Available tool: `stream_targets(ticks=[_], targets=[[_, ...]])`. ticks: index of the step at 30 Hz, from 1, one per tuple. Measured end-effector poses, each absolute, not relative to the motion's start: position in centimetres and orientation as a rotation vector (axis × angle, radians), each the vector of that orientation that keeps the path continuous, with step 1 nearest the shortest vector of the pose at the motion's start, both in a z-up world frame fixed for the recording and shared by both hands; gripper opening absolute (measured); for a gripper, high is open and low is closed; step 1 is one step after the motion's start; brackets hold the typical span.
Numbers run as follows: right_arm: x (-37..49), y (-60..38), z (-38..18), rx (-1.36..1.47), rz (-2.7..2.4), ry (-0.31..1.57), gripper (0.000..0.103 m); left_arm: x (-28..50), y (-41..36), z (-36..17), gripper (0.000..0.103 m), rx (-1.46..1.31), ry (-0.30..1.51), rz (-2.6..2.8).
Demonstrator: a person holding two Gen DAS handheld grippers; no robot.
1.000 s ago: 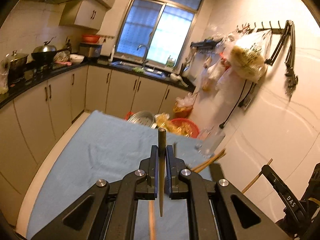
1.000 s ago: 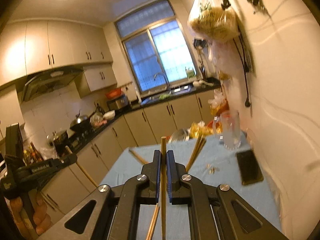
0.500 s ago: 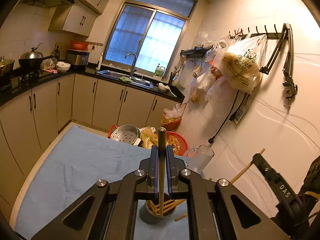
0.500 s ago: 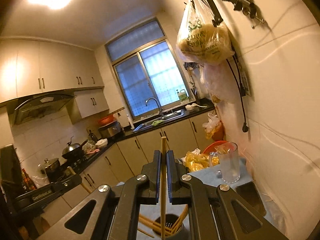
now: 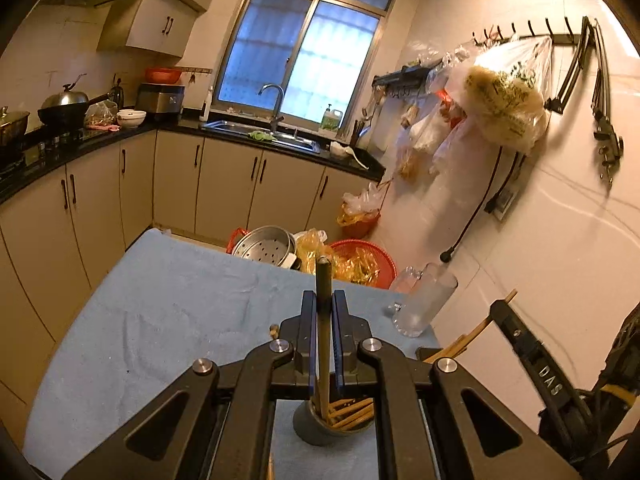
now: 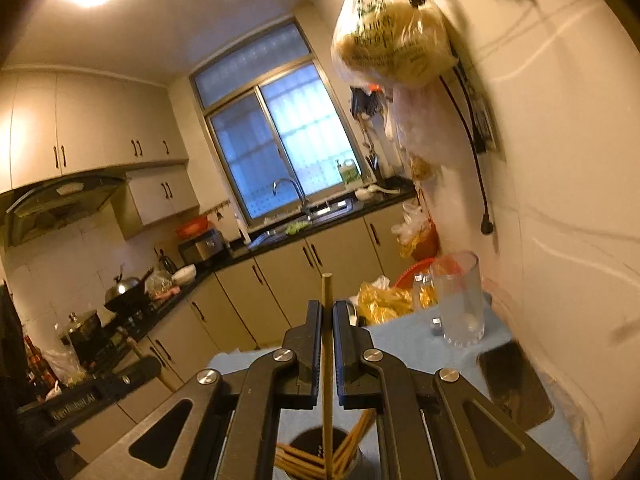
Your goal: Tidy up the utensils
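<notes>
- Each gripper carries one chopstick upright between its jaws: the left gripper [image 5: 323, 344] is clamped on a dark-tipped chopstick [image 5: 323, 292], the right gripper [image 6: 327, 354] on a pale chopstick [image 6: 327, 320].
- Both sticks point down at the same round holder [image 5: 320, 428], which stands on the blue-clothed counter [image 5: 160, 312] and already has several chopsticks leaning in it.
- In the left wrist view the lower end of the dark-tipped stick sits at the holder's mouth — whether it is inside the rim I cannot tell. In the right wrist view the pale stick's tip hangs over the opening of the holder [image 6: 320, 456], among the leaning sticks.
- The step in hand looks like the drop-off: both chopsticks are lined up over the holder, neither let go yet.
- Next move, as I judge it: lower each tip clear inside the rim, then part the jaws so the stick slides in — without knocking the holder or tangling with the other gripper, close on the side.
- A glass mug [image 5: 424, 304] and a dark phone [image 6: 516, 384] lie further off by the wall, out of the way.
</notes>
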State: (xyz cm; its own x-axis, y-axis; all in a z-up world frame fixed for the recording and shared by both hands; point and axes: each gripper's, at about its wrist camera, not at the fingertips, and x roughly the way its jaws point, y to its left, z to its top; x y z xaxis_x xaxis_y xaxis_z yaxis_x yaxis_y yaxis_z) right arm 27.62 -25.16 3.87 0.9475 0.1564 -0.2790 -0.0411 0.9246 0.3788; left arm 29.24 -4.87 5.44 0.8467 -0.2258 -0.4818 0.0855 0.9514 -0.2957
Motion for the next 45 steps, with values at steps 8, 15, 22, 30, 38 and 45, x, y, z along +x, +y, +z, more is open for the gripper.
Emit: stream_targets(ticks=[8,15,22,30,38,45], targets=[[27.6,-25.8,0.5,0.416,0.097,0.395,0.007,29.4,-5.4,4.0,0.008,-0.249,0.581,-0.170],[28.1,-26.2,-1.2,0.452,0.128,0.479,0.010,29.3,-5.3,3.3,0.008,-0.249,0.631,-0.176],[24.1,-26.5,0.6,0.462,0.154,0.472,0.025,24.0,-3.1,5.1,0.051,-0.234,0.568,-0.140],[15.2,-23.8,-1.0,0.408,0.267,0.575,0.047,15.4,1.3,1.6,0.054,-0.262,0.677,-0.095],[11.0,-21.5,-5.1,0.417,0.340,0.696,0.053,11.4,1.5,-2.5,0.054,-0.267,0.772,-0.092],[10.3,-20.7,-6.2,0.385,0.342,0.733,0.053,11.1,0.7,-3.8,0.054,-0.240,0.793,-0.100]])
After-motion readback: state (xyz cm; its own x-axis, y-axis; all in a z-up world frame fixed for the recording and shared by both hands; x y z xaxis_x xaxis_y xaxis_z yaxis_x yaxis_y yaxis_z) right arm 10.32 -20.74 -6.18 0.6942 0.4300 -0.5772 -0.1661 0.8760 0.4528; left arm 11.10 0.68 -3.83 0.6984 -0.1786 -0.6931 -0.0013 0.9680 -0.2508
